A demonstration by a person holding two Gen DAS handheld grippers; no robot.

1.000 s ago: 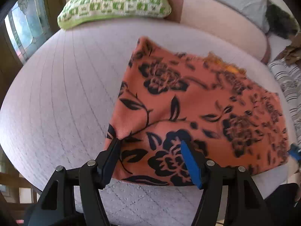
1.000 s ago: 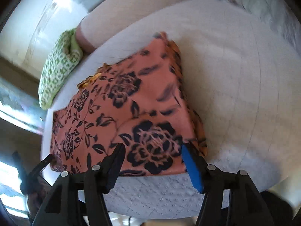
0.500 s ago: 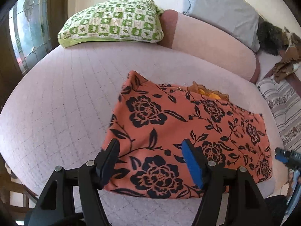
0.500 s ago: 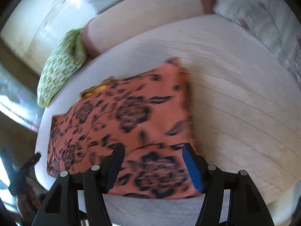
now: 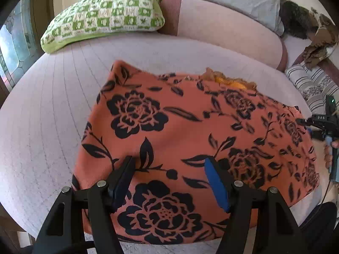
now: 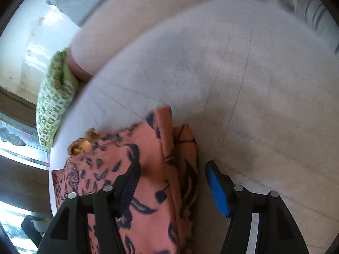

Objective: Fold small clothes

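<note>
From the left wrist view, the orange floral garment (image 5: 190, 139) lies spread in a broad folded slab on the pale quilted bed (image 5: 42, 127), directly under and ahead of the left gripper (image 5: 169, 177), whose jaws stand apart above the cloth without pinching it. At least one fold looks done, since a frilled orange edge (image 5: 231, 80) peeks from beneath the top layer at the far side; further folds to make it compact seem to remain. A green checked pillow (image 5: 106, 14) sits well beyond the tongs, and at the right edge the right gripper is only partly seen, cut off by the frame. From the right wrist view, which is smeared by motion, the right gripper (image 6: 171, 182) has its jaws closing, yet they show wide apart here, with the garment's doubled side edge (image 6: 169, 148) lying between them, nearer the black finger (image 6: 129, 182); whether the pads touch it is hard to tell. The near hem is hidden behind the tongs.
</note>
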